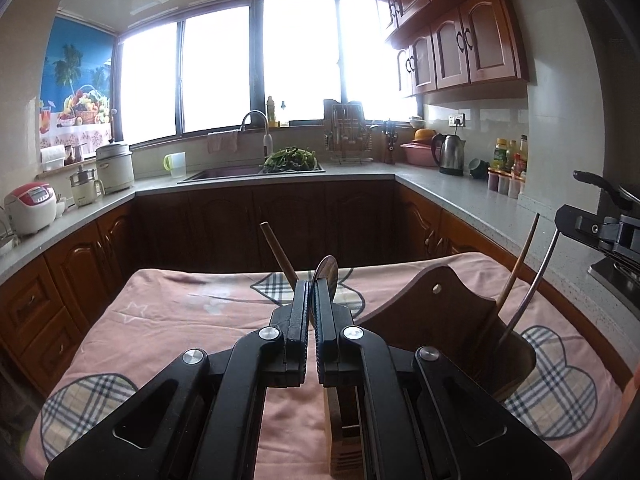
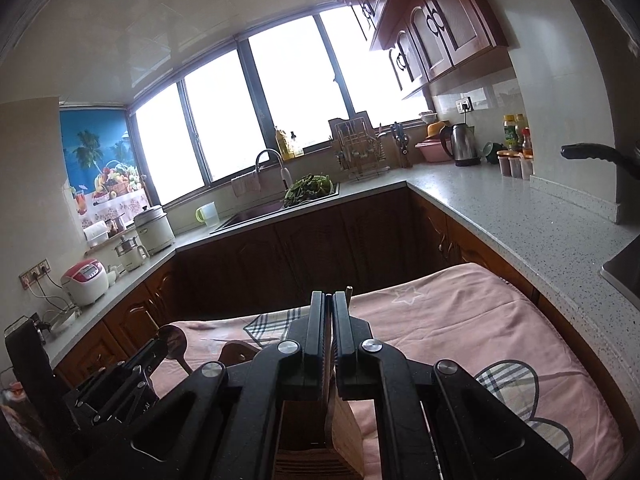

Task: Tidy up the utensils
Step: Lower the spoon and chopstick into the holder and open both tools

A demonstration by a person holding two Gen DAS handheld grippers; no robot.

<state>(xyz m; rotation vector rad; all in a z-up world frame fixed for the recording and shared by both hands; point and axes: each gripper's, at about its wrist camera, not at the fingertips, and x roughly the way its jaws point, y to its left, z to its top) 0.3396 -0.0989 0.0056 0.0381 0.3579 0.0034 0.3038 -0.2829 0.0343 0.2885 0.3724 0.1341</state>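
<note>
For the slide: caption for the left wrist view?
Left tool shut on a metal spoon above the pink cloth, beside the wooden holder.

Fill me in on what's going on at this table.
A person is sorting utensils with a handheld gripper in each hand, over a table covered by a pink cloth. The left gripper is shut on a metal spoon, its bowl sticking up past the fingers. The right gripper is shut on a thin wooden stick, probably a chopstick. A wooden utensil holder stands on the cloth and already has a couple of long handles leaning in it.
</note>
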